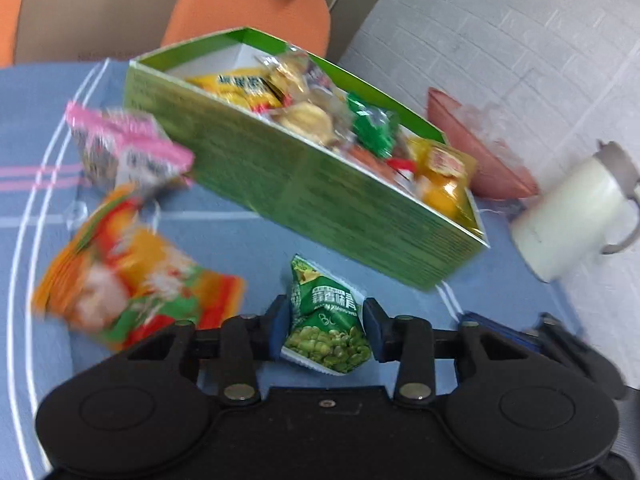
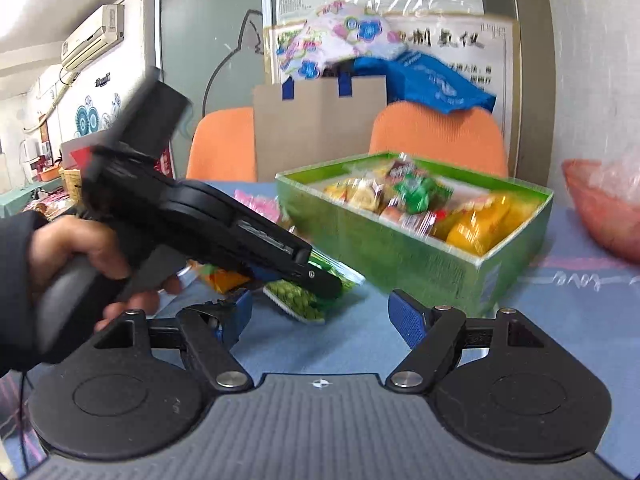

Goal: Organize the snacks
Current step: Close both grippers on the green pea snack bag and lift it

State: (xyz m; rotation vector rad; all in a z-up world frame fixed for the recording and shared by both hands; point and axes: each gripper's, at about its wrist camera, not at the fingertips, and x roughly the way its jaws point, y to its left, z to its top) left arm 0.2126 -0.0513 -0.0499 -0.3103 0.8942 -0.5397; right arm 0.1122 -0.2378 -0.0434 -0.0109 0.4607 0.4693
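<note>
Green pea pkt (image 1: 326,320) sits btwn left tool (image 1: 325,330) pads, both touching it; right tool (image 2: 320,320) open, empty.

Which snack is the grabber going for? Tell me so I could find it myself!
Find the long green cardboard box full of snacks on the blue tablecloth. In front of it, between the left gripper's blue pads, sits a small dark green packet picturing green peas. The loose packets left of it are orange and pink; only this one is green.

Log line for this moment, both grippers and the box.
left gripper: around green pea packet on table | right gripper: open, empty | green box: part filled
</note>
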